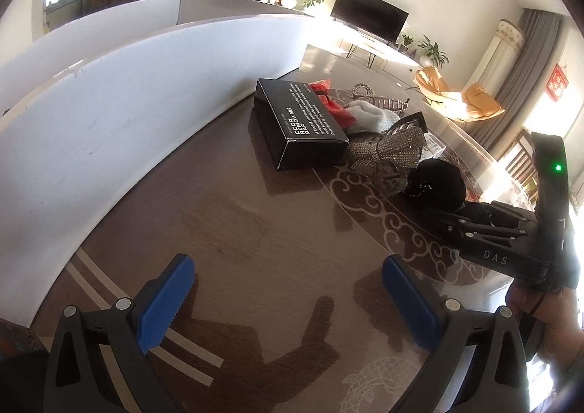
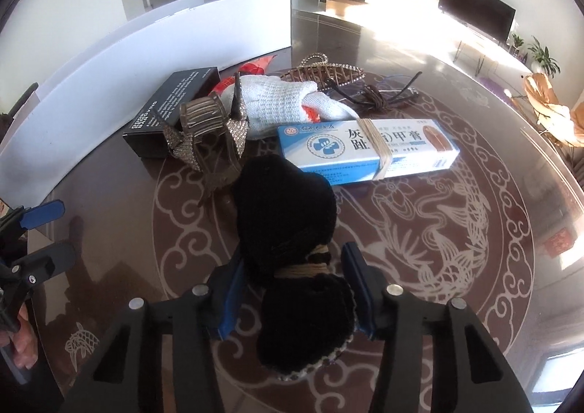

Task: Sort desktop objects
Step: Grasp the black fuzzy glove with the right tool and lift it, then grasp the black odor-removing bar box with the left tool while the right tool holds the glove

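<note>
At left, against the white board (image 2: pixel 153 59), lies the black box (image 2: pixel 171 110), with a rhinestone clip (image 2: pixel 211 135) leaning on its near end. Behind the clip sit a white glove (image 2: pixel 281 103) over something red (image 2: pixel 255 67), a second clip (image 2: pixel 325 74) and a dark cord (image 2: pixel 376 99); right of these lies the blue-and-white carton (image 2: pixel 365 150), bound with an elastic band.

Centre, near the camera: the black bow (image 2: pixel 292 256), a plush hair bow tied at its waist, rests on the glass table (image 2: pixel 474 249). The right gripper (image 2: pixel 292 292) straddles the waist, jaws drawn narrow with the blue pads at or against the pile; a firm hold cannot be confirmed.

Left gripper (image 1: pixel 288 303): jaws wide, nothing between them, poised over bare table near the board.

Risks, as judged:
- Plush compresses; a grip on pile alone may slip when lifted.
- The bow's far lobe lies just beside the rhinestone clip; a lift could snag it and drag it against the box.
- A pull toward the right could brush the carton.
- Glass is slick, so a nudged item would slide freely.
</note>
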Motion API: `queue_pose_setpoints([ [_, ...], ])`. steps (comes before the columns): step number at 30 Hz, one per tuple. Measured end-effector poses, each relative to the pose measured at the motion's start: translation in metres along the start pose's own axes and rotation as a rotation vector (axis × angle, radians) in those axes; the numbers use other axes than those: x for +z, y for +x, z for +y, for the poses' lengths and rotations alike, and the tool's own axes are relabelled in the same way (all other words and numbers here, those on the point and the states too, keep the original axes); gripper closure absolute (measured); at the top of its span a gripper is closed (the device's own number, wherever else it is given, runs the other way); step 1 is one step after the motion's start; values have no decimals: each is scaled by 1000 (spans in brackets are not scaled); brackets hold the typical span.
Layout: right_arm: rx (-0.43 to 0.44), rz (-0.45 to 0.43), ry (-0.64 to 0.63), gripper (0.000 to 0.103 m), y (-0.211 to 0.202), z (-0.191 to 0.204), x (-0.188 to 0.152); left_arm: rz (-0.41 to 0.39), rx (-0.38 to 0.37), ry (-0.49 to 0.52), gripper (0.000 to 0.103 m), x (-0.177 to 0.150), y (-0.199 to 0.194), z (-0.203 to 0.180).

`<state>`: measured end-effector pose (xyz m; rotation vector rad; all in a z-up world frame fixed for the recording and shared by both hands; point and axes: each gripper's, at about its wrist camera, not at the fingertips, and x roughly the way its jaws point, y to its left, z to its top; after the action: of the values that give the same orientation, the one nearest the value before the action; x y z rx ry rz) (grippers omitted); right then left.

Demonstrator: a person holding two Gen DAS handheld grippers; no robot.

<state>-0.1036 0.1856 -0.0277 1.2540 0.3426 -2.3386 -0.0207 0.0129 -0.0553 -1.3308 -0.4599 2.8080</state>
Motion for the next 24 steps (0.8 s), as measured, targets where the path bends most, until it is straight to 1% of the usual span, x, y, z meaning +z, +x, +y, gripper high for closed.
queue_pose_setpoints([
  [4, -36, -13, 62, 52, -25, 4, -34, 7, -20, -12, 0, 0, 0, 2],
  [8, -43, -43, 112, 52, -52, 9, -75, 20, -68, -50, 0, -1, -2, 9],
  [10, -54, -64, 140, 52, -63, 7, -89, 27, -80, -65, 0, 1, -1, 11],
  [13, -44, -74, 192, 52, -65, 0, -100, 45, -86, -71, 0, 8, 5, 11],
  [15, -51, -93, 192, 53, -66, 0, -104, 54, -108, -68, 0, 20, 14, 8],
  [17, -62, -101, 170, 52, -67, 2, -106, 61, -84, -65, 0, 35, 24, 3],
  [21, -74, -96, 157, 51, -64, 2, -104, 71, -83, -75, 0, 77, 46, -8],
  [24, -65, -99, 164, 51, -63, 0, -104, 55, -19, -27, 0, 105, 61, -19],
])
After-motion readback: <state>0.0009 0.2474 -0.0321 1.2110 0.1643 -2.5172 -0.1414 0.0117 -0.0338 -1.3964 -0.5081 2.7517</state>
